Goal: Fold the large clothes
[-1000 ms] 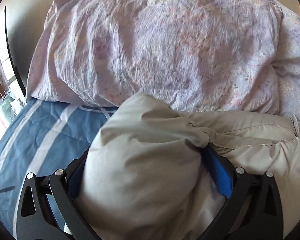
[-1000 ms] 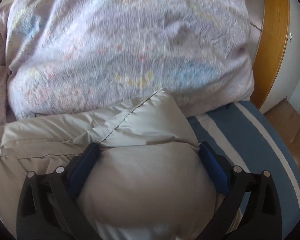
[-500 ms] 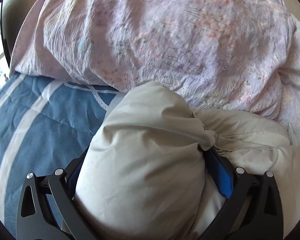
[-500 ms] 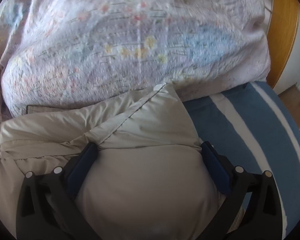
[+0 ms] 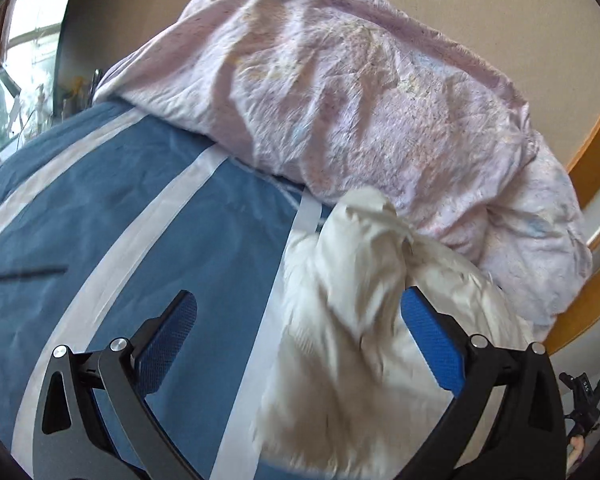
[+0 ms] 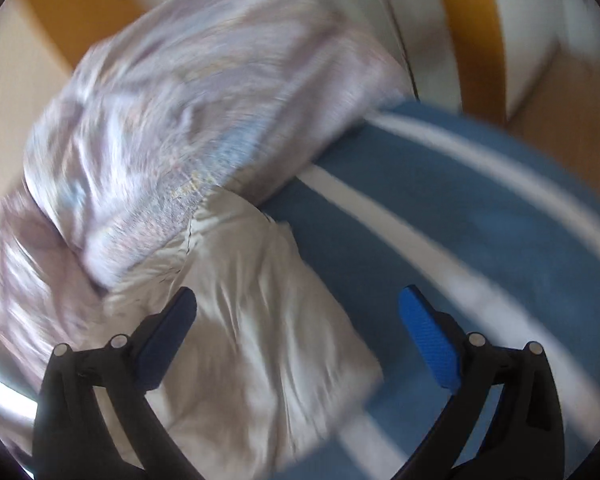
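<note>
Left wrist view: left tongs are spread wide with nothing clamped; the blue pads stand apart, and the right-hand pad sits against or just in front of the cream padded garment — contact can't be confirmed. The garment lies bunched on the blue striped bedspread, its far end pushed up against the pink floral duvet piled at the head of the bed. Judging from this, a fold has just been laid down and the step in hand is the release. Right wrist view: heavily motion-blurred. Right tongs are also wide open and hold nothing. The cream garment shows under and past the left-hand pad, one corner reaching toward the duvet, with bedspread visible on the right side. Next move probably calls for checking the bundle's shape, then regripping an outer edge with both tongs for another fold, keeping clear of the duvet so it isn't pinched in too.
</note>
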